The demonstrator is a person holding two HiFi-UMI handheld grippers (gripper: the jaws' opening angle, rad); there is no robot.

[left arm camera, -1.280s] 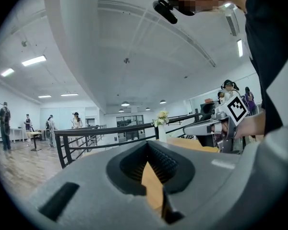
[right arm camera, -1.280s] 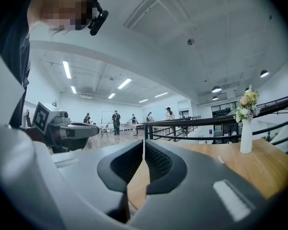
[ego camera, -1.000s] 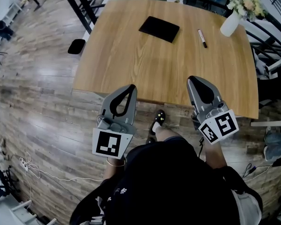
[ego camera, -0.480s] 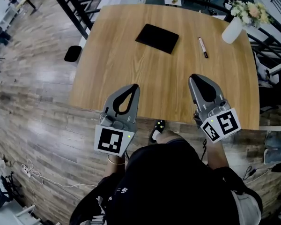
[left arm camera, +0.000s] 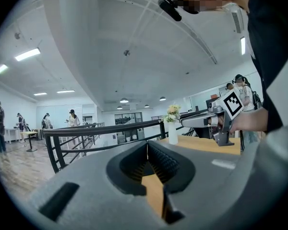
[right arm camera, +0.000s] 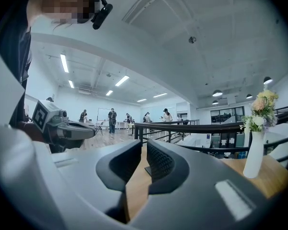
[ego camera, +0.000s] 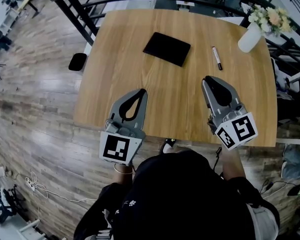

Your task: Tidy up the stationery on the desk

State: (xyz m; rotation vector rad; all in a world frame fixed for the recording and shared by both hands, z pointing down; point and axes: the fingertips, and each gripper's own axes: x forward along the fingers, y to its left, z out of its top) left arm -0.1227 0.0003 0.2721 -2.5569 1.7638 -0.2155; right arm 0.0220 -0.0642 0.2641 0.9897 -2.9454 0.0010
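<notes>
Head view: left claw [ego camera: 141, 92] seemingly level

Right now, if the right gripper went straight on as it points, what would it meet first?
Likely the black flat rectangular pad, seen in the gap between the right gripper's fingers, which have just been opening, empty. Held level above the wooden desk, it may pass over.

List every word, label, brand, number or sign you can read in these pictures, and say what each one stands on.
No words or numbers can be read anywhere.
Left cube and right cube: black-and-white square patterns only, no text.
Pen: any print is too small to read.
Black pad: plain, no print seen.
White vase: no label seen.
</notes>
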